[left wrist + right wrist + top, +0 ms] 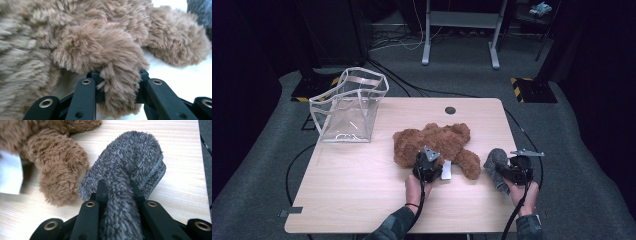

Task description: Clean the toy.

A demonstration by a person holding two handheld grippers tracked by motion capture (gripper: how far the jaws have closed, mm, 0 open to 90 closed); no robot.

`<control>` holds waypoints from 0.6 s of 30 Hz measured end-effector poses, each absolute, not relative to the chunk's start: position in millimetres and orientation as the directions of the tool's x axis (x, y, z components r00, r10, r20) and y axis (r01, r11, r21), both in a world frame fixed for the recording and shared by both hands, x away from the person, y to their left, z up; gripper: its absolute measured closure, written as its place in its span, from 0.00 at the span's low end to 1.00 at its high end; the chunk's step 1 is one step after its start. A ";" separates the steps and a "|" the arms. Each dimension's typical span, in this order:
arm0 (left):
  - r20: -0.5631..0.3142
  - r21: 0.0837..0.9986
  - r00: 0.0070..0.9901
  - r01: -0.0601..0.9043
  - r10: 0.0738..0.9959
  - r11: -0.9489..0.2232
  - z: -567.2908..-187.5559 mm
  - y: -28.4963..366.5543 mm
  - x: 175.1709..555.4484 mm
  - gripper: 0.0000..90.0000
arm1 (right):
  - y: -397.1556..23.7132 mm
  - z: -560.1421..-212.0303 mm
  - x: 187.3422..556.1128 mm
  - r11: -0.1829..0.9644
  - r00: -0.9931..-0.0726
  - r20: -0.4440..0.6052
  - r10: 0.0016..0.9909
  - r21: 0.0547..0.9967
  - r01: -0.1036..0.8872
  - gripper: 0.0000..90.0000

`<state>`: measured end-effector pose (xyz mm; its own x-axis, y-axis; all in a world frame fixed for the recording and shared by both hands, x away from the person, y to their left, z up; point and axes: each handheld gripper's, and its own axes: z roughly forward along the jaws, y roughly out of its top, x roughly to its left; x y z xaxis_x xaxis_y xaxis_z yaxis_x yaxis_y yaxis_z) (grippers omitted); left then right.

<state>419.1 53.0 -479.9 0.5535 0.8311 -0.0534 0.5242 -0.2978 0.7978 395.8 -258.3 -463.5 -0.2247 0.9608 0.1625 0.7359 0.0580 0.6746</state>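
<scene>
Dark room, grey carpet, cables across the floor; a metal stand frame [460, 30] at the far side. Light wood-grain table [362, 190], rounded corners, a round cable grommet [450, 110] near its far edge.

High view: a clear plastic tote bag [349, 106] with white trim stands open at the table's far left corner; nothing visible inside it. A brown teddy bear [439, 141] lies mid-table, shaggy plush, limbs spread. A white tag [446, 170] lies just beside the bear's near side. The left gripper [428, 167] sits at the bear's near edge, a grey three-cornered plate on top. At the near right, the right gripper [507, 172] meets a grey fuzzy cloth [495, 162], folded and lumpy, just right of the bear's lower limb. The bag stands well apart from both toys.

Left gripper view: the left gripper [119, 87] has its black jaws clamped on a tuft-covered limb of the teddy bear [110, 57]; long, matted fur spills over the pads. The grey cloth shows at the top right corner.

Right gripper view: the right gripper [117, 195] has its jaws pressed together on a fold of the grey fuzzy cloth [130, 157], short dense pile with a stitched hem. The bear's limb [58, 167] lies just left of it, the white tag at the left edge.
</scene>
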 end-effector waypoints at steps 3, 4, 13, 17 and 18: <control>-0.043 0.807 0.564 0.506 0.825 -0.304 -470.0 59.3 426.9 0.80 | -257.9 -462.9 397.2 0.063 -0.230 0.159 0.960 0.678 0.733 0.84; -0.039 0.813 0.566 0.497 0.824 -0.303 -466.4 61.4 430.1 0.80 | -257.7 -462.6 397.8 0.068 -0.234 0.155 0.960 0.680 0.730 0.84; -0.033 0.843 0.599 0.447 0.800 -0.299 -443.1 68.8 439.7 0.82 | -254.3 -459.1 399.0 0.070 -0.229 0.149 0.962 0.678 0.731 0.84; -0.034 0.868 0.620 0.407 0.784 -0.284 -426.9 68.6 433.7 0.83 | -254.9 -458.0 399.1 0.071 -0.229 0.145 0.963 0.680 0.730 0.84; -0.034 0.875 0.629 0.395 0.777 -0.281 -421.3 68.7 431.4 0.83 | -254.8 -456.9 398.9 0.069 -0.226 0.145 0.963 0.679 0.730 0.84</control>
<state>431.4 68.7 -421.3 0.6288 0.7768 -0.0341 0.3946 -0.2810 0.8749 398.9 -254.8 -456.9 -0.2264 0.9632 0.1451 0.7305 0.0694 0.6794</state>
